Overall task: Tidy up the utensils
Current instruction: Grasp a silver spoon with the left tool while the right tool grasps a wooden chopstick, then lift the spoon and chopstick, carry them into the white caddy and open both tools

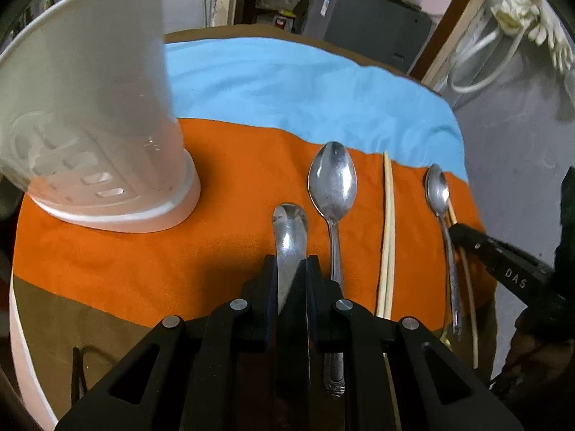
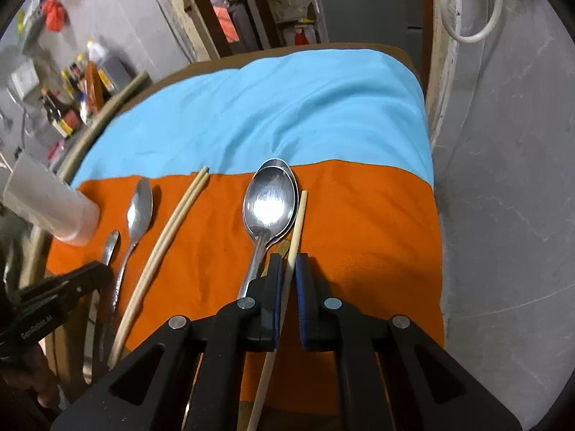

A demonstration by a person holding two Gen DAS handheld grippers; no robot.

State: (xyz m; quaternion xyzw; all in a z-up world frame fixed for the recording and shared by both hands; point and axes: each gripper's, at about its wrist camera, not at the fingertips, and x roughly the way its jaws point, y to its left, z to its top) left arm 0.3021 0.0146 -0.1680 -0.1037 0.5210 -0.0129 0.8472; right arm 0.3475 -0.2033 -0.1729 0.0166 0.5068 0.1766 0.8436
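Note:
My left gripper (image 1: 291, 262) is shut on a steel spoon (image 1: 290, 231), its bowl pointing away just above the orange cloth. A white perforated utensil holder (image 1: 97, 118) stands to its left. A larger spoon (image 1: 332, 183), a pair of chopsticks (image 1: 388, 222) and a small spoon (image 1: 439, 197) lie to the right. My right gripper (image 2: 290, 262) is shut on a single chopstick (image 2: 298, 222), beside two stacked spoons (image 2: 269, 201). The chopstick pair (image 2: 172, 226), the larger spoon (image 2: 138, 212) and the holder (image 2: 46, 201) lie to its left.
An orange cloth (image 1: 233, 179) overlaps a blue cloth (image 1: 287, 82) on a round brown table. The table's right edge drops off to a grey floor (image 2: 503, 179). Bottles (image 2: 64, 107) and shelves stand behind at the left. The left gripper's finger (image 2: 64, 283) shows in the right wrist view.

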